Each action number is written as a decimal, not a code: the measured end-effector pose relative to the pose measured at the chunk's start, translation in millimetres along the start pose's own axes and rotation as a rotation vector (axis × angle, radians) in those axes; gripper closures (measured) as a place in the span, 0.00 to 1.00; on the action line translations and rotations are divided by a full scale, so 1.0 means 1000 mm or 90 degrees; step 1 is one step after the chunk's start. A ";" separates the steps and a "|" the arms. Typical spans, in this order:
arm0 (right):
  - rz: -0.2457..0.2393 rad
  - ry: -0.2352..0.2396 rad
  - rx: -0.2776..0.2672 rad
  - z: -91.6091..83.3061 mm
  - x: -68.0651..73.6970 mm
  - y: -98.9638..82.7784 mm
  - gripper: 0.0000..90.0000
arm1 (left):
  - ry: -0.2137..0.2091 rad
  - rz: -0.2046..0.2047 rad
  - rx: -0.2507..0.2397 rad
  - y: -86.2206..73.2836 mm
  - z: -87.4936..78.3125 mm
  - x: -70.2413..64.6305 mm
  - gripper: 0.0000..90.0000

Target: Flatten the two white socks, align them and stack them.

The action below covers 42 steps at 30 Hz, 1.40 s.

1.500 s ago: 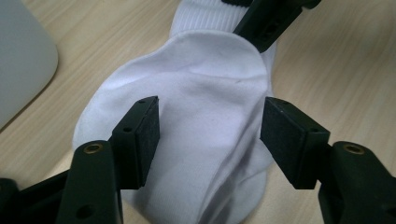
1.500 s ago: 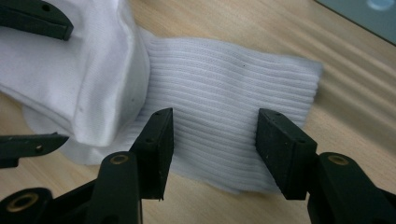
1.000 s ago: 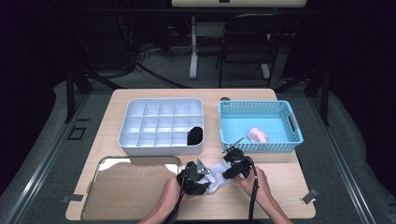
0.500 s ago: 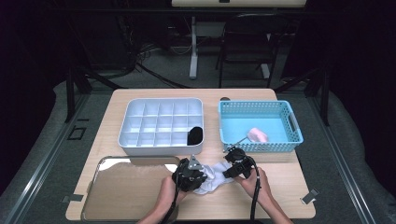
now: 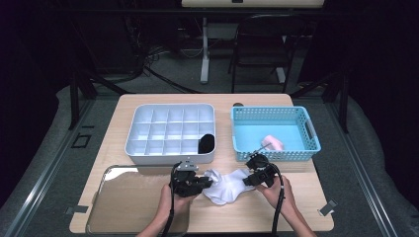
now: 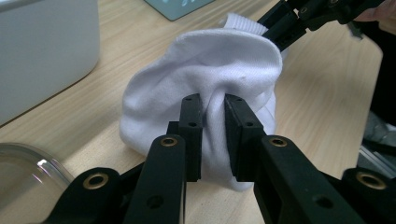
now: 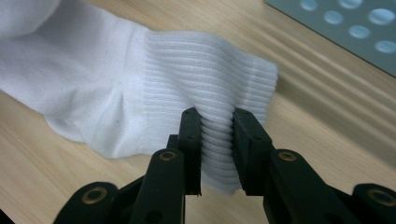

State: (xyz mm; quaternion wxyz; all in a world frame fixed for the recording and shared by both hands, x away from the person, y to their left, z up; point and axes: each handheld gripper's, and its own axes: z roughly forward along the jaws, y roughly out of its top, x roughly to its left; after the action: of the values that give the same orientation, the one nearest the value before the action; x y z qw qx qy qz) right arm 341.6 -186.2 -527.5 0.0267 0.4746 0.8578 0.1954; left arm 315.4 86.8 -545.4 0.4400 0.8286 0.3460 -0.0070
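- My left tongs (image 5: 201, 183) and right tongs (image 5: 251, 178) have just closed, each pinching one end of the white sock (image 5: 226, 184) on the table (image 5: 296, 197).
- Beside them, a tray (image 5: 123, 207).
- Farther off, a divided box (image 5: 148, 129) holds something black (image 5: 206, 143), perhaps a sock.
- The blue basket (image 5: 306, 123) holds a pink item (image 5: 272, 143).

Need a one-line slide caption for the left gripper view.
Left tool pinches a fold of the white sock on the wooden table; right tool grips its ribbed cuff.
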 end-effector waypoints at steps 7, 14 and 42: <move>0.010 -0.012 -0.001 -0.007 -0.008 -0.002 0.83 | 0.055 0.029 0.021 -0.001 -0.003 -0.002 0.86; 0.018 -0.022 0.000 -0.006 -0.010 -0.003 0.83 | 0.067 0.021 0.045 -0.002 -0.002 0.000 0.85; 0.013 -0.037 0.027 -0.012 -0.035 -0.009 0.82 | 0.096 -0.015 0.046 0.001 -0.029 0.017 0.49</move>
State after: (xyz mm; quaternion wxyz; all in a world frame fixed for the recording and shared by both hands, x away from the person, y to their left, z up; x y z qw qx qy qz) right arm 351.1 -223.1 -524.4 0.0396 0.4892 0.8558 0.1633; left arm 319.9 117.6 -532.2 0.3821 0.8380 0.3876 0.0379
